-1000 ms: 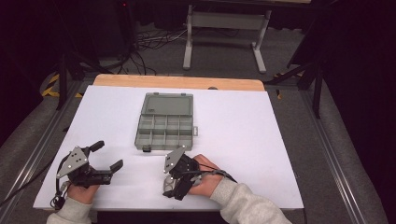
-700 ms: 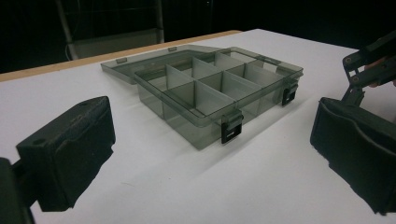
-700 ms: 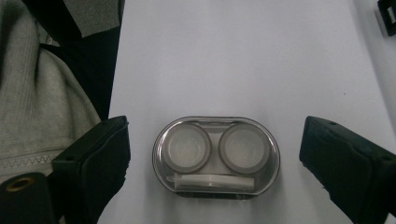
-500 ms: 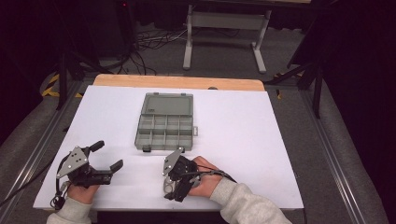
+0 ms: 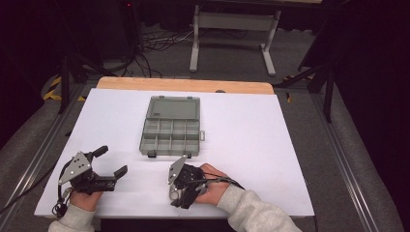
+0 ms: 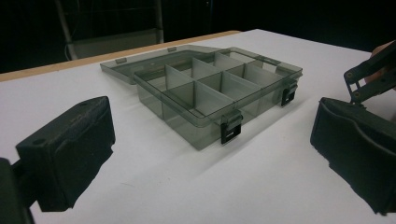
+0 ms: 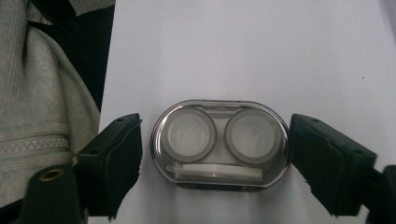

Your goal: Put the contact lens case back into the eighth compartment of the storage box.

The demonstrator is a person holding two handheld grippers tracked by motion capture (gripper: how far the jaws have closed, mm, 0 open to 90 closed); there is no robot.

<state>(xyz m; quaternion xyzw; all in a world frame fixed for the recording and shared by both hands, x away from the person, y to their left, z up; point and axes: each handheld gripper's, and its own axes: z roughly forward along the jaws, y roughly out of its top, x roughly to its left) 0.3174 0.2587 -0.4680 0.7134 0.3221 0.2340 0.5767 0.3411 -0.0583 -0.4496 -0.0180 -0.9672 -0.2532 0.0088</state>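
Note:
A clear oval case with two round wells lies flat on the white table. My right gripper points down over it, one jaw at each end of the case. Its jaws have just been closing; the right pad sits at the case's edge and a thin strip of table shows at the left pad. In the high view the right gripper is near the table's front edge. My left gripper rests at the front left, open and empty. A grey divided box lies ahead, lid open flat.
The left gripper view looks past its wide jaws at the box, whose two black latches face me, with the right gripper at the far right. A grey sleeve lies beside the case. A wooden strip edges the table's far side.

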